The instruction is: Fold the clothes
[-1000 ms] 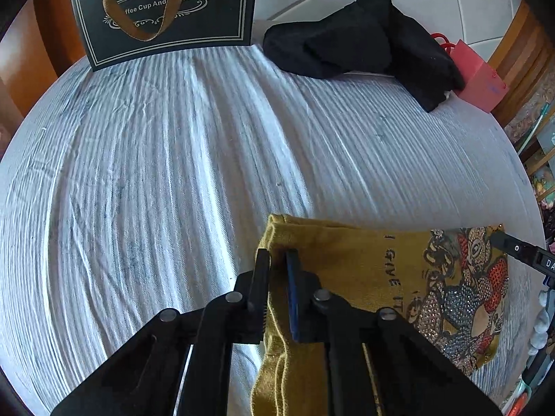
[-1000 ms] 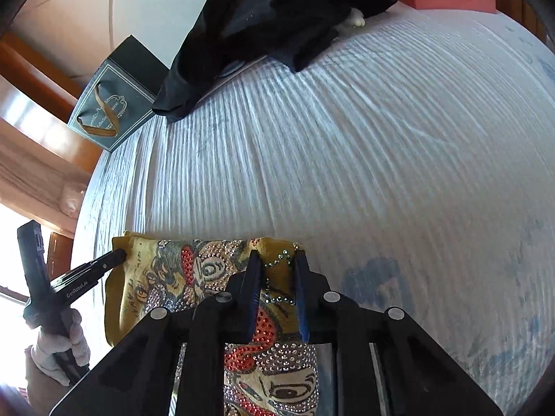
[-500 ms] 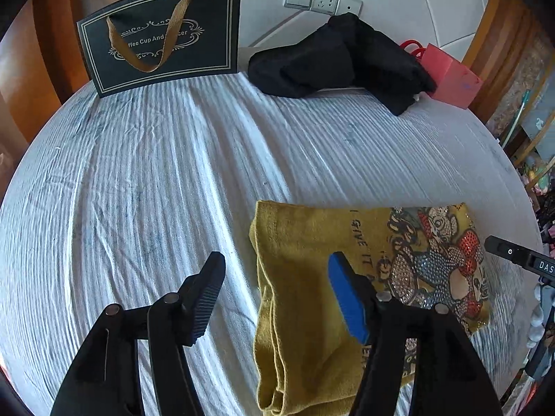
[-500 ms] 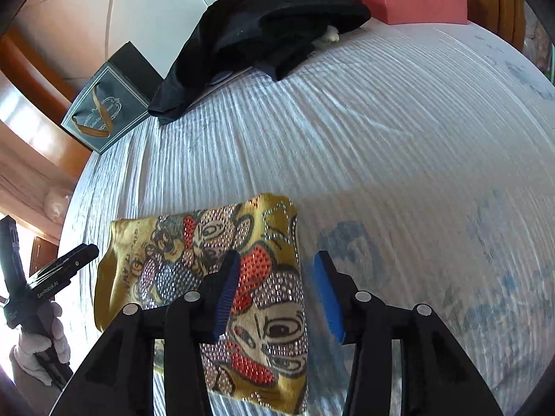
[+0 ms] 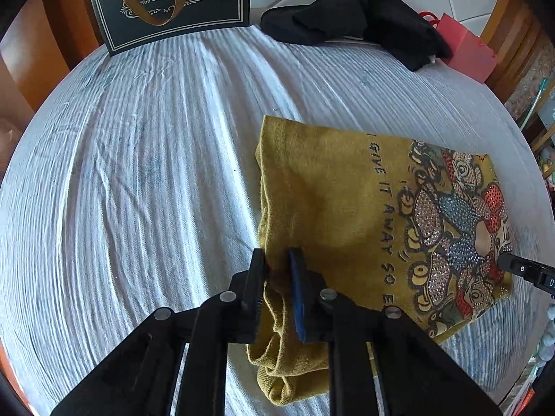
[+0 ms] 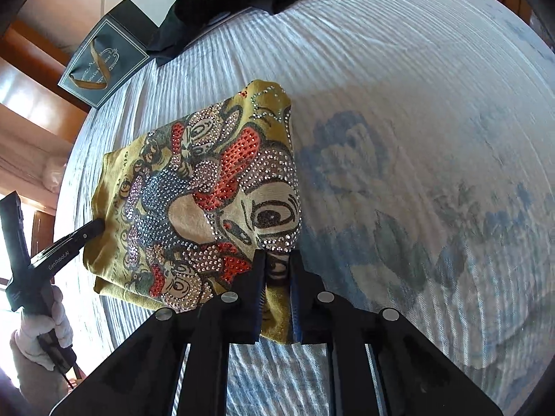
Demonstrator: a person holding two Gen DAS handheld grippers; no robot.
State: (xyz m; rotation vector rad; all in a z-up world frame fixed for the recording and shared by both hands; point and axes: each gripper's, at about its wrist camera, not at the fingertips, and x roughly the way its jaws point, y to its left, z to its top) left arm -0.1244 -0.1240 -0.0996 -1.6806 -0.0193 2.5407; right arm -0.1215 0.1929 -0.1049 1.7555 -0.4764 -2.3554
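We are seeing the mustard shirt (image 5: pixel 329 208) already folded compact — left gripper (image 5: pixel 277 260) and right gripper (image 6: pixel 277 263), just closed, are pinching its near edge; another fold likely remaining.

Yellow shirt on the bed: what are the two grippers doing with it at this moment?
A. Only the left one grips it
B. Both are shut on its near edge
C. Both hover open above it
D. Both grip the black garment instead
B: the left gripper and the right gripper each pinch the near edge of the folded yellow shirt between their fingers.
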